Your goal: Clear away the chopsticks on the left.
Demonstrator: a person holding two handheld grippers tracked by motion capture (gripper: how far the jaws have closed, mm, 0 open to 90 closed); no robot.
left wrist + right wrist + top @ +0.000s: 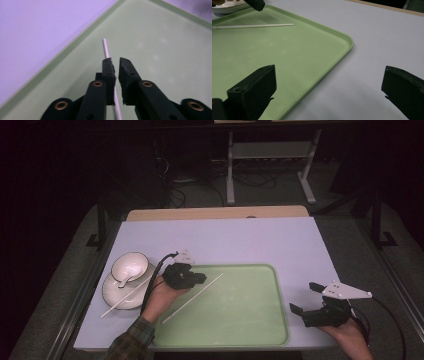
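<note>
- My left gripper [201,278] hangs over the left part of the green tray [240,307], jaws pressed almost together with only a slit between them. As far as I can tell they pinch nothing: the white chopstick [192,298] lies slantwise on the tray beneath them.
- Risk one: if I drop down like this, the closed tips land on the stick instead of around it and it rolls or skids across the slick tray.
- Risk two: the stick's near end sits at the tray's rim. A nudge there could tip it out onto the table.
- Risk three: it is thin and round, so an off-centre pinch could make it swivel or squirt out as I lift.
- Its twin [125,297] leans on the plate [111,296] under the bowl [131,266]. A wide swing left could clip it.
- My right gripper [304,298] waits spread wide over the table right of the tray, too far off to catch anything.
</note>
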